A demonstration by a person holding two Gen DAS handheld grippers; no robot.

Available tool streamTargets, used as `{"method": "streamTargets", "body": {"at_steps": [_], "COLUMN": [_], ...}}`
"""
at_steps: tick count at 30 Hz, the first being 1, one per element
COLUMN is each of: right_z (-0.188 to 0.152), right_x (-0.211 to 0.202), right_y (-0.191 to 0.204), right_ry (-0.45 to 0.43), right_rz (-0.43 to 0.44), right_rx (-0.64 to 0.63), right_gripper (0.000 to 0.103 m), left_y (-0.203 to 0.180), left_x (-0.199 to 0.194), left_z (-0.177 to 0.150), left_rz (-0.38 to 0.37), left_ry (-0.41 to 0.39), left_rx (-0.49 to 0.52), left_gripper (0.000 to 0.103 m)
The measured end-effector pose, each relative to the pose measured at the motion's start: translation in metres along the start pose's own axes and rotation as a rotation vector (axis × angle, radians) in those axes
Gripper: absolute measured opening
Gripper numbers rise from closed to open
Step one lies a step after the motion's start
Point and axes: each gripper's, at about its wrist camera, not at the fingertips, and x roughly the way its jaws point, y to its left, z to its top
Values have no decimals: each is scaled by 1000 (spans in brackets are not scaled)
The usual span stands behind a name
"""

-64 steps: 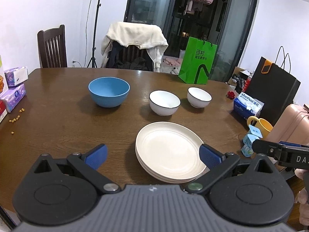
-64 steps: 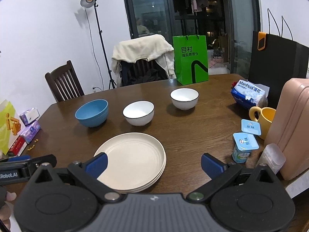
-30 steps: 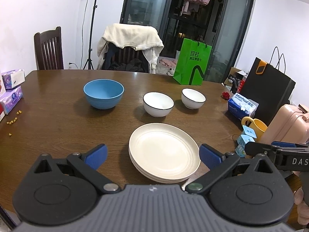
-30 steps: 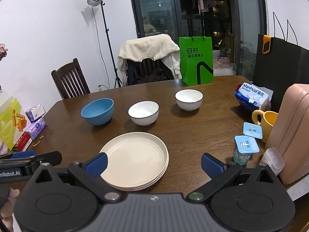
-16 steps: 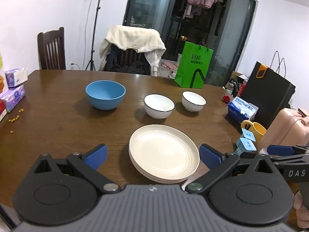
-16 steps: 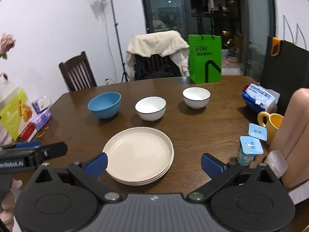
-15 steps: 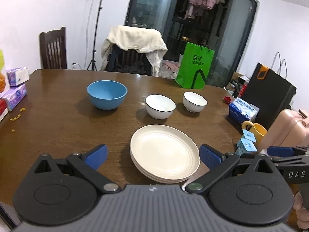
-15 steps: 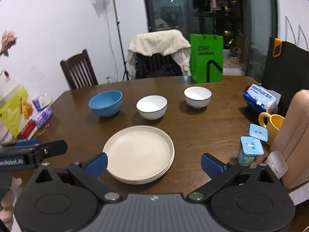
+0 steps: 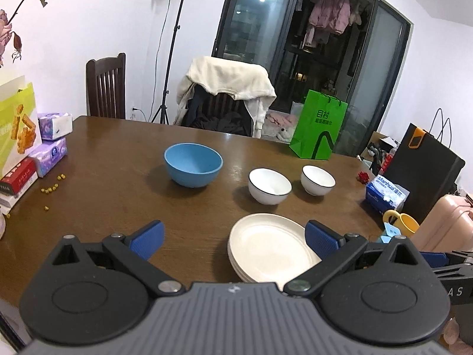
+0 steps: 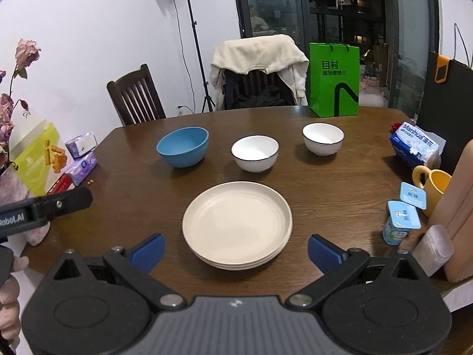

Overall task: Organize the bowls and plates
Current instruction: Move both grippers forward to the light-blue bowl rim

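A stack of cream plates (image 10: 236, 223) (image 9: 270, 247) lies near the front of the brown table (image 10: 340, 183). Behind it stand a blue bowl (image 10: 183, 146) (image 9: 192, 164) on the left and two white black-rimmed bowls, one in the middle (image 10: 255, 153) (image 9: 269, 185) and one to the right (image 10: 323, 138) (image 9: 317, 180). My right gripper (image 10: 236, 251) hovers open just in front of the plates, holding nothing. My left gripper (image 9: 233, 236) is open and empty above the table's front, left of the plates.
Tissue packs (image 10: 81, 155) and snack boxes (image 10: 38, 159) line the left edge. At the right sit a yellow mug (image 10: 433, 188), yogurt cups (image 10: 400, 222), a blue tissue pack (image 10: 416, 145) and a pink case (image 10: 458, 216). A green bag (image 10: 334, 80) and chairs stand at the back.
Both grippers have pulled back and risen; the left one has also swung leftward, so the plates now sit toward its right finger. The dishes have not moved.
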Motion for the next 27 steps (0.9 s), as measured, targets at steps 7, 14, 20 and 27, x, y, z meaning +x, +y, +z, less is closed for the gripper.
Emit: {"method": "streamTargets", "body": {"at_steps": [7,14,20,27], "right_z": [25,43,57,66], "right_x": [27,71,102,134], "right_y": [34,71,93,97], "right_ry": [8,32,47,99], "right_rz": [4,8,-9,-12], "right_rx": [25,55,84,76], "right_gripper": [103,103,103,103], "left_y": [38,85,115,128], "left_x": [11,31,48,75], "left_z": [24,33,32,32], "left_rz": [-6,13,21,51], "left_ry": [4,50,105,154], "left_rx": [21,24,12,-38], "left_gripper": [103,103,103,103]}}
